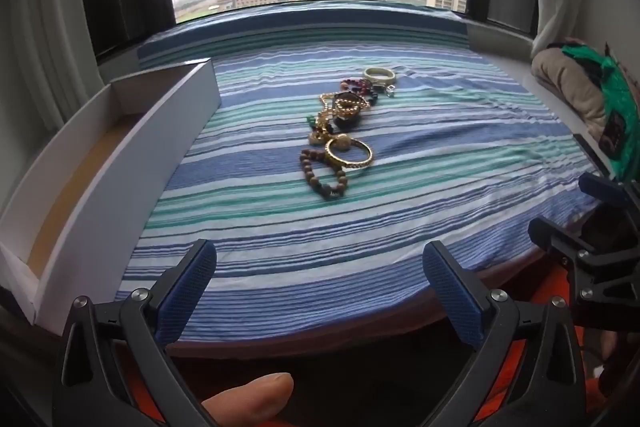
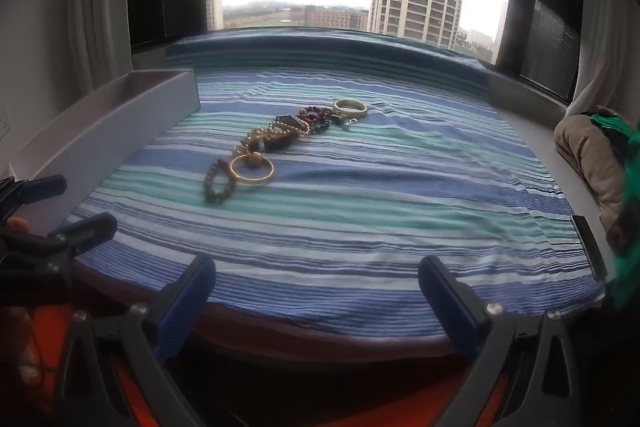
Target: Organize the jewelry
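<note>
A row of jewelry lies on the striped cloth (image 1: 360, 227): a brown bead bracelet (image 1: 325, 174), a gold bangle (image 1: 349, 154), tangled gold chains (image 1: 340, 109), a dark red bead bracelet (image 1: 358, 85) and a pale bangle (image 1: 380, 75). The right wrist view shows the same row, gold bangle (image 2: 252, 169) near, pale bangle (image 2: 350, 107) far. My left gripper (image 1: 320, 267) hovers open over the cloth's near edge, well short of the jewelry. My right gripper (image 2: 316, 283) is open too, nothing between its fingers.
A long white open box (image 1: 120, 147) sits along the left edge of the cloth (image 2: 360, 227), seen also as a grey-looking box (image 2: 120, 119). Folded beige and green fabric (image 1: 580, 95) lies at the right. A window runs behind the table.
</note>
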The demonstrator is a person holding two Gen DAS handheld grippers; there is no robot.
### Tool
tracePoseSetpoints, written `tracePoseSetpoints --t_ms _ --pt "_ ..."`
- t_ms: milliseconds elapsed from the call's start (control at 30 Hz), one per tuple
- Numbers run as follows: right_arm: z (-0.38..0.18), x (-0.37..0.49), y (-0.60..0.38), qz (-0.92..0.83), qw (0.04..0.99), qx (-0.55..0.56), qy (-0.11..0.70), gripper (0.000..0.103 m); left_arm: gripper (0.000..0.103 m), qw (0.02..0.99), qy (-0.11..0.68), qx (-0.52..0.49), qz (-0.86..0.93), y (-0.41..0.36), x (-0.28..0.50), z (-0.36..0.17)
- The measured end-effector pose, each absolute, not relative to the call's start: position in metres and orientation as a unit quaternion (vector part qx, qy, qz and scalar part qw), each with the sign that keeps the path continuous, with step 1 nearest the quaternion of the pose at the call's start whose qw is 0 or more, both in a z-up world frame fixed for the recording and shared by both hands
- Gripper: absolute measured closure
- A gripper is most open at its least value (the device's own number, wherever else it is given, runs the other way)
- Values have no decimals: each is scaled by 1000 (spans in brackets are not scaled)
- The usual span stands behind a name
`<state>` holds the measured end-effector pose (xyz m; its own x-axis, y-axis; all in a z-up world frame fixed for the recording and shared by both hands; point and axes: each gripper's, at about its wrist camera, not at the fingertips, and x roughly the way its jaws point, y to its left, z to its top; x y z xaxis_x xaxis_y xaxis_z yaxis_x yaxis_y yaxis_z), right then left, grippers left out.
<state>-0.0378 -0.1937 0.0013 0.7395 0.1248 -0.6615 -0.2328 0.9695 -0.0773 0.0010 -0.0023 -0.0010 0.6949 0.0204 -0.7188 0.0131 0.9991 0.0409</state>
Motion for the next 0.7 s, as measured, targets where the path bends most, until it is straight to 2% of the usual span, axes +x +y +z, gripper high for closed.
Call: tracePoseSetpoints --t_ms 33,700 --pt "1 -37 -194 96 929 -79 349 0 0 927 375 18 1 -4 -6 3" --pt "4 -38 -192 96 933 -73 340 0 0 919 394 22 -18 -13 -1 0"
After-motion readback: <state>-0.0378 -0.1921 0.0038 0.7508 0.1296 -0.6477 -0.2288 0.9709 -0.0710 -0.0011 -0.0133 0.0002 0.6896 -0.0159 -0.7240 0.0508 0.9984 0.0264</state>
